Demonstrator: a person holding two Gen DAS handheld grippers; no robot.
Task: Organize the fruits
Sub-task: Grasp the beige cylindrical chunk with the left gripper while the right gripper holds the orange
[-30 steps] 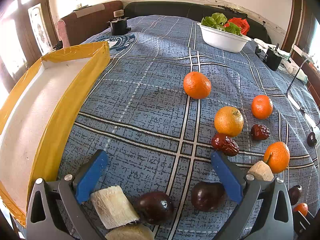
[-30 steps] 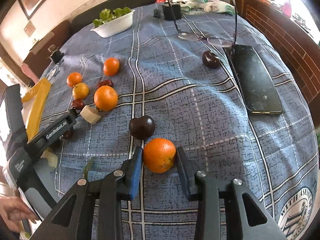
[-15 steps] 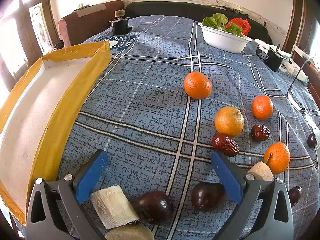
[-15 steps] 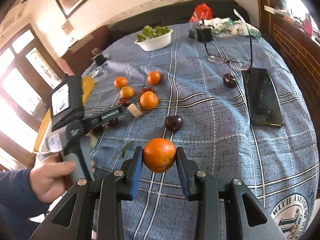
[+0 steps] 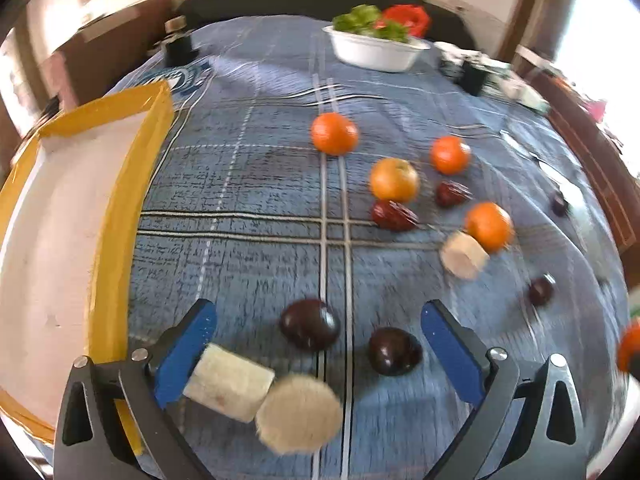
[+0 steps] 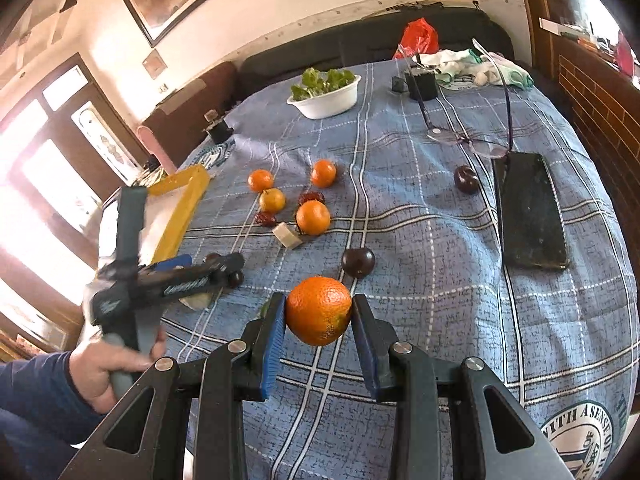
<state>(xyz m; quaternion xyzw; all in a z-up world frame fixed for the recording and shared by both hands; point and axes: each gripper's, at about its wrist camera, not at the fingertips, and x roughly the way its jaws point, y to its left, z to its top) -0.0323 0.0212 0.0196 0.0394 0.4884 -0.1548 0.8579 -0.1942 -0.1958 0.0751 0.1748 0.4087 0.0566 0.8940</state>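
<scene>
My right gripper is shut on an orange and holds it above the blue checked cloth. My left gripper is open and low over the cloth, with two dark plums and two pale cane pieces between its fingers. Several oranges, red dates and another cane piece lie further out. A yellow-rimmed white tray is at the left; it also shows in the right wrist view.
A white bowl of greens stands at the far side. A black phone, glasses and a lone plum lie at the right. Another plum lies just beyond the held orange.
My right gripper has lifted the orange off the cloth and risen higher. My left gripper has pulled back and tilted, so the plums and cane pieces now sit further inside its fingers.
</scene>
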